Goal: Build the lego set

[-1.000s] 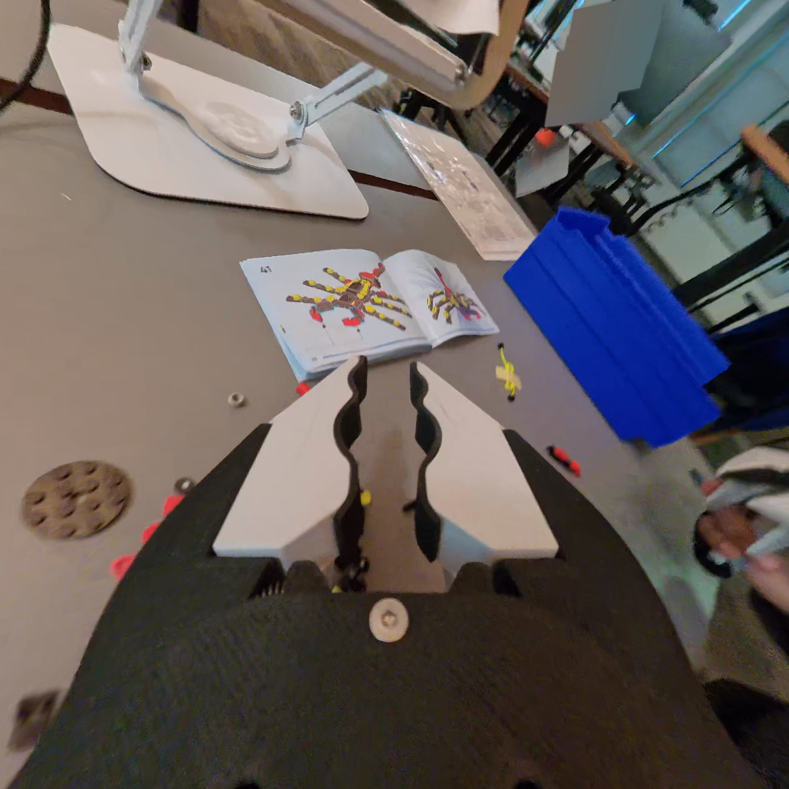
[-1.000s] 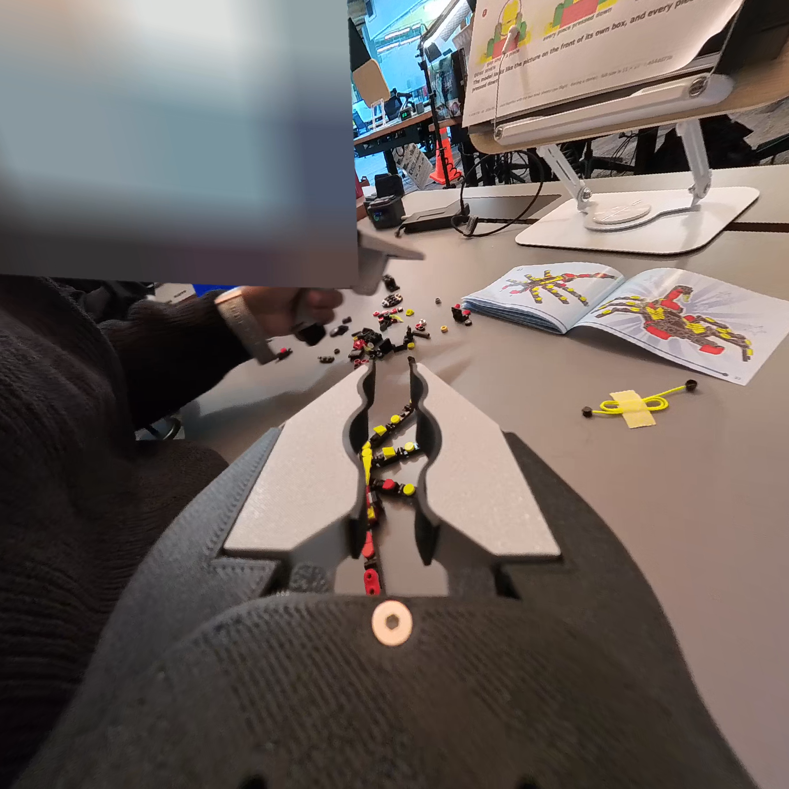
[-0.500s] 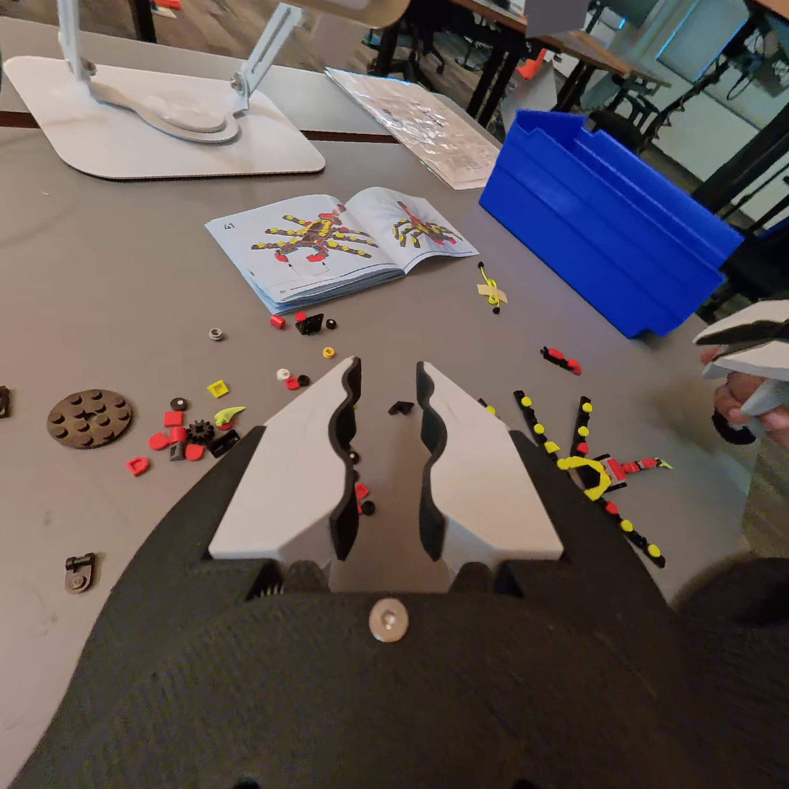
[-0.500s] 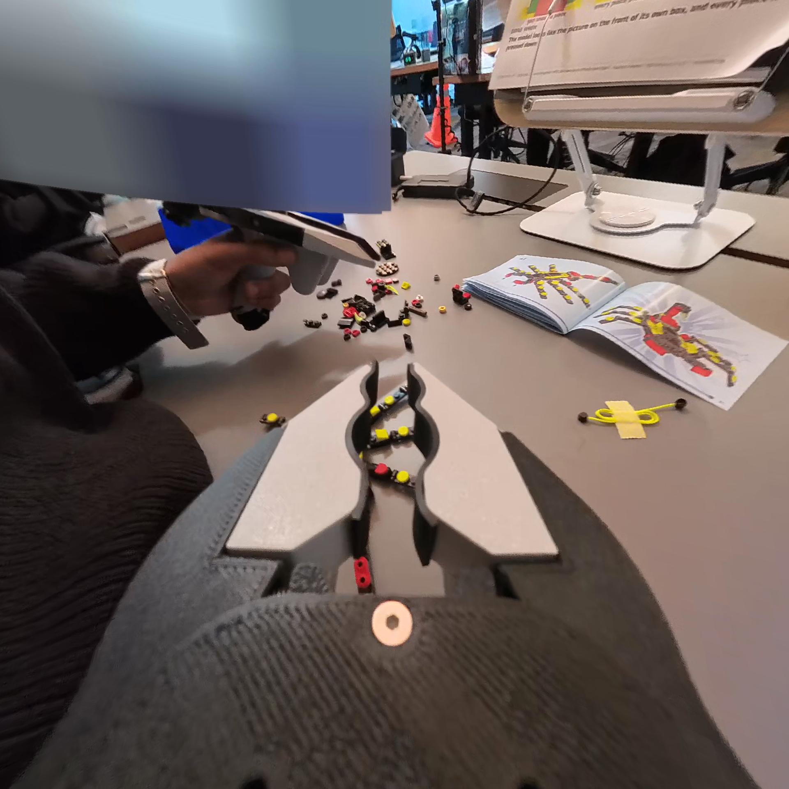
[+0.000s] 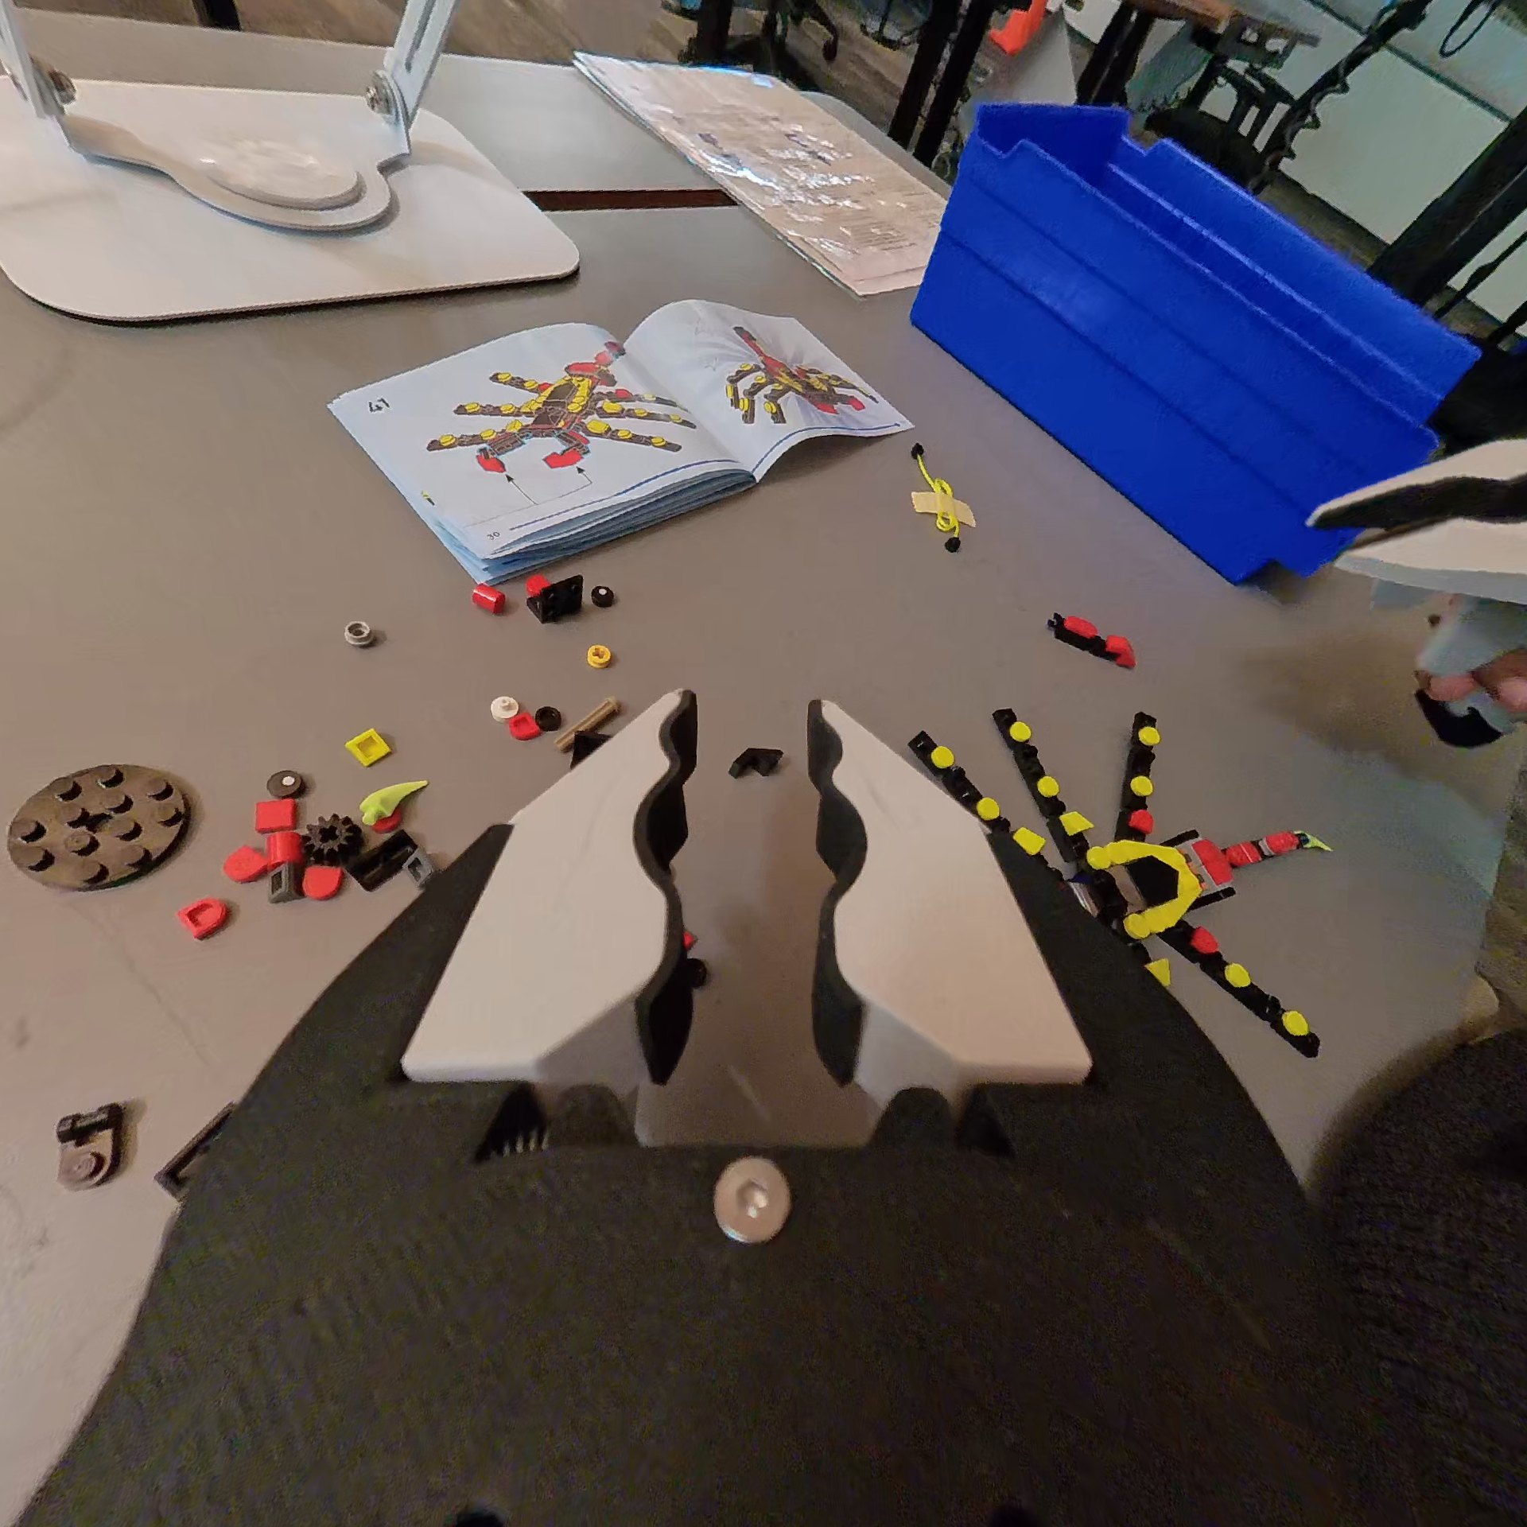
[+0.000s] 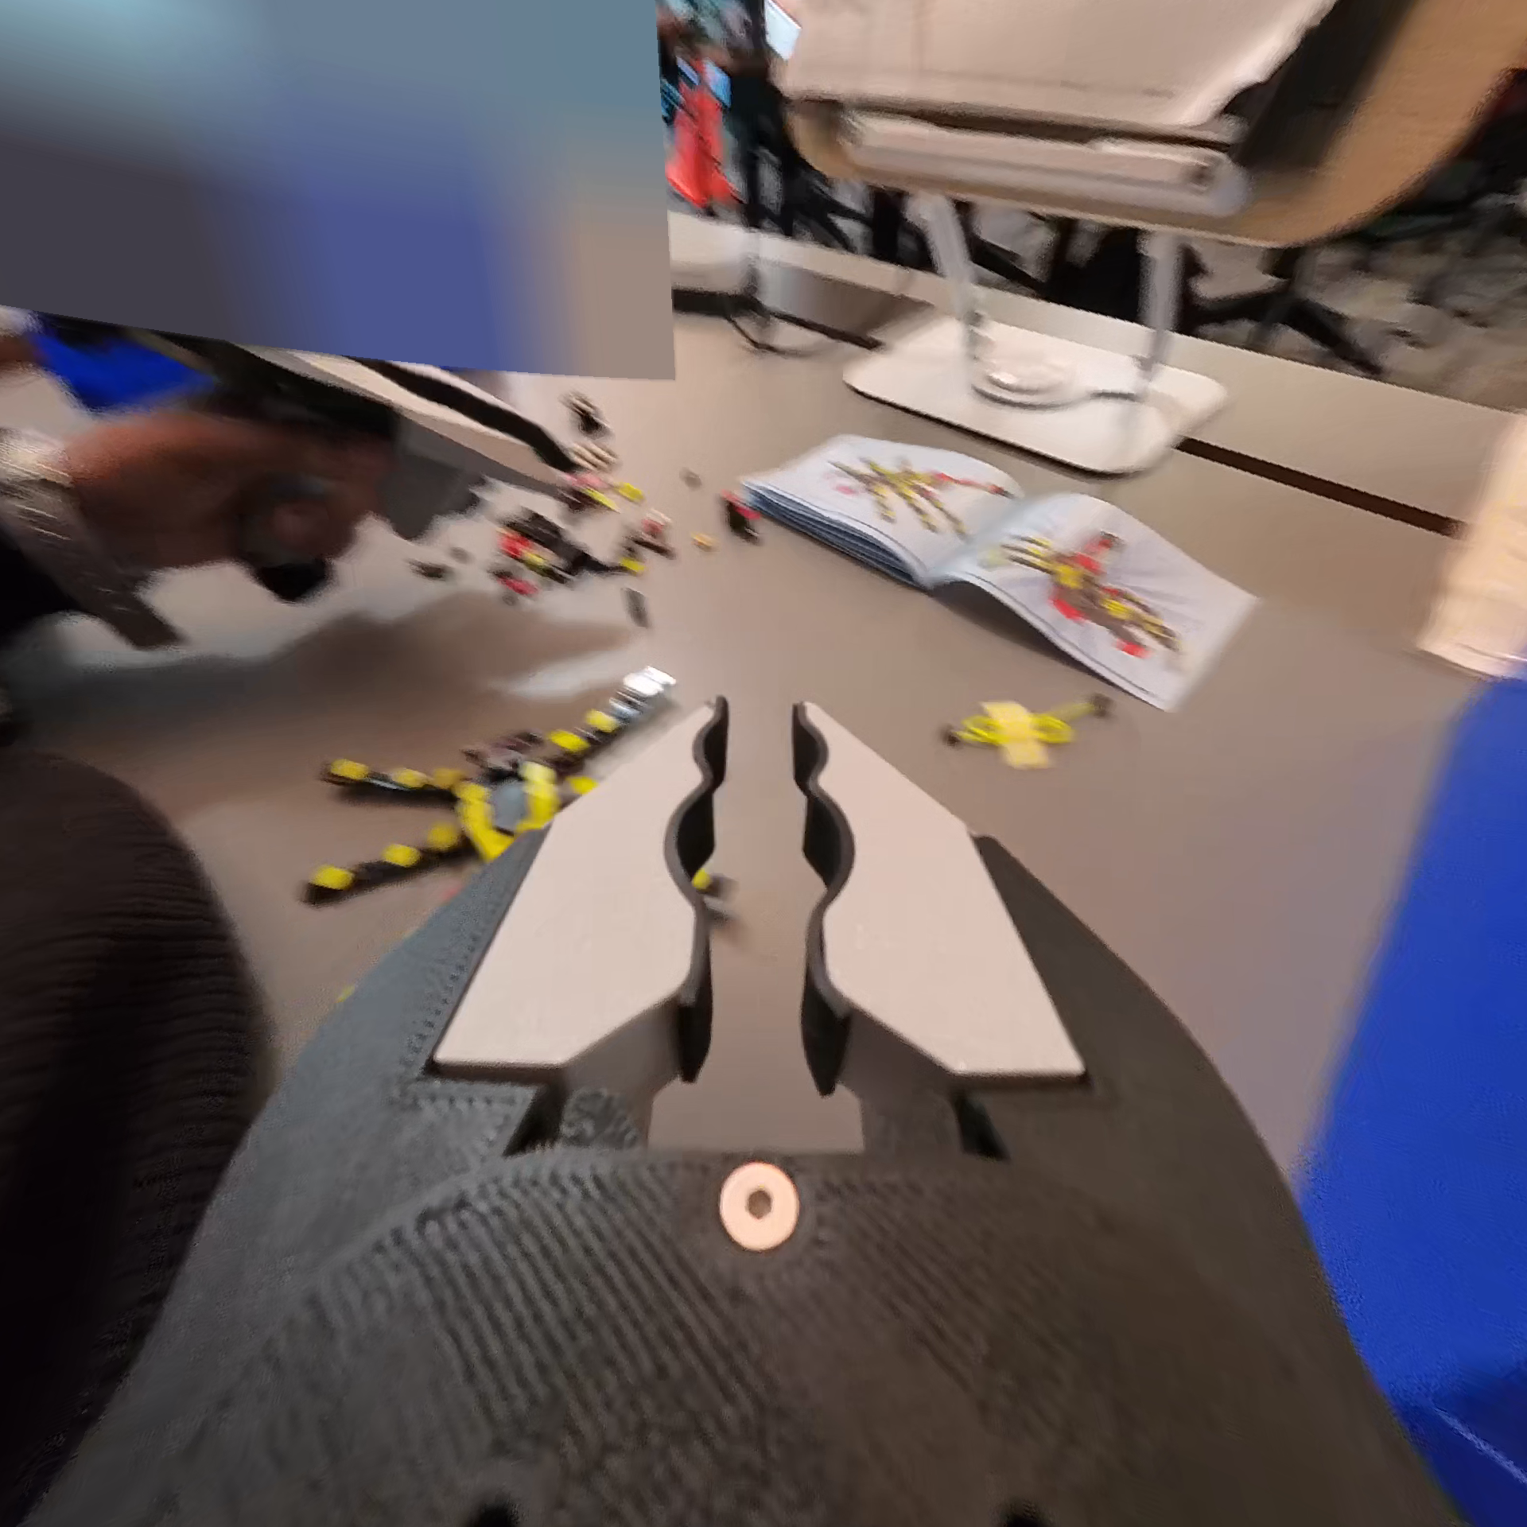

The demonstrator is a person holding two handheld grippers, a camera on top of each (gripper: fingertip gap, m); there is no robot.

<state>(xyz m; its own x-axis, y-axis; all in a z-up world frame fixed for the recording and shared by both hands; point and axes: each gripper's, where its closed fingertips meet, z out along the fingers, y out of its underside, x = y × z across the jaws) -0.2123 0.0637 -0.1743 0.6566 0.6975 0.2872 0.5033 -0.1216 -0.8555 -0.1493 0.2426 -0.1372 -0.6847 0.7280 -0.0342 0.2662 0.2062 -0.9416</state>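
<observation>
loose bricks, booklet, blue bin

Bare table strip between booklet and spider model; loose bricks (left) crowd approach.

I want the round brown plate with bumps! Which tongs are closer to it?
Left. The left tongs hang open over the loose pieces, with the round brown plate just off to their left. The right tongs are over by the half-built spider, farther away.
</observation>
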